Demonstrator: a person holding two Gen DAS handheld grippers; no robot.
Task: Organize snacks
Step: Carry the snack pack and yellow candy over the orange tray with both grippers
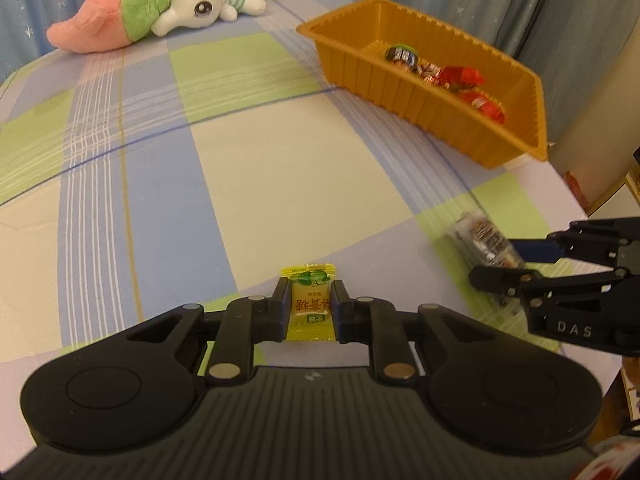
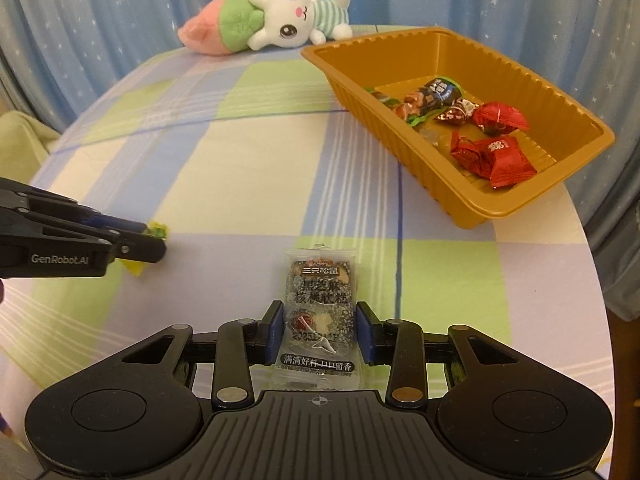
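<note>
A: Checked cotton, pale blue, green and cream, covers the table (image 2: 248,168) from edge to edge. What stands on it?

B: Far back lies a white plush rabbit with a pink and green tail end (image 2: 276,20), flat on its side in front of the blue starred curtain (image 2: 100,20). On the right sits a ribbed orange plastic tray (image 2: 456,200), its near corner jutting past the table edge

A: And inside the tray?

B: Wrapped sweets at its near end: two red foil ones (image 2: 494,156), a dark green-trimmed one (image 2: 438,92) and some smaller brown ones, all loose on the floor of it

A: The grippers?

B: The right gripper (image 2: 319,334) has its blue pads on both sides of a clear packet with dark print (image 2: 320,300). Whether the packet rests on the cloth or hangs just above it I cannot tell. The left gripper (image 1: 310,308) is clamped tight on a small yellow sweet wrapper with a green leaf (image 1: 310,304), held clear of the cloth

A: How do they stand to each other?

B: Side by side near the front edge, both well apart from the tray
</note>
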